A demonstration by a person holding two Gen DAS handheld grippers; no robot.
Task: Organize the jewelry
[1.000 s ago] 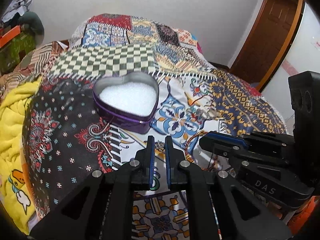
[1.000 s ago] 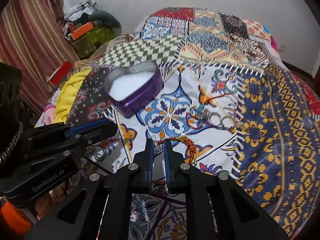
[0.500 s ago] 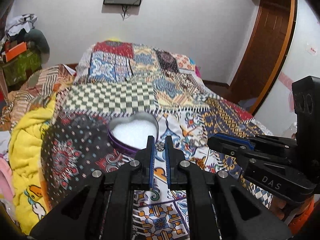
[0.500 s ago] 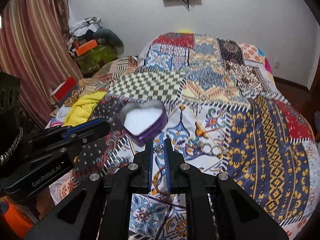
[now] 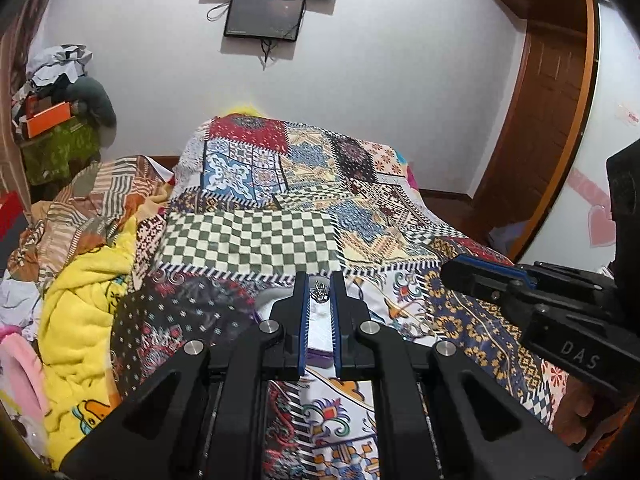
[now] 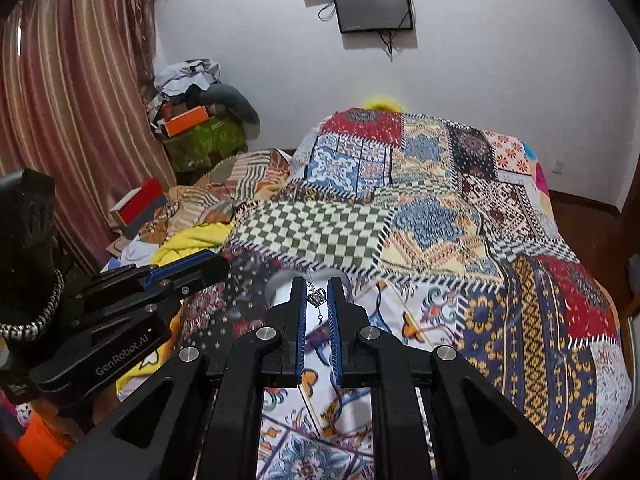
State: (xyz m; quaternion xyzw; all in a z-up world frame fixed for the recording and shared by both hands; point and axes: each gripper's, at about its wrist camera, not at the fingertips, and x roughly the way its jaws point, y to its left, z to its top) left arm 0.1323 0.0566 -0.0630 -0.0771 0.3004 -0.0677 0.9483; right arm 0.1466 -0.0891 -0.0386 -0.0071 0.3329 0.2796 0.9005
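Carrying step: left gripper point(image 5: 319, 292) pinching silver charm point(image 5: 320, 291), right gripper point(image 6: 317, 298) pinching crown charm point(image 6: 317, 298) (chain dangling). Next: lower over tin point(image 5: 320, 330) mid-bed, release.

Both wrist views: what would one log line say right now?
left hand-held gripper: shut on small silver charm | right hand-held gripper: shut on silver crown pendant | purple heart-shaped tin: below

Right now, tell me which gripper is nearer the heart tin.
Probably left. The left gripper hangs over the heart tin, foam showing between its fingers; the right gripper sits farther right.
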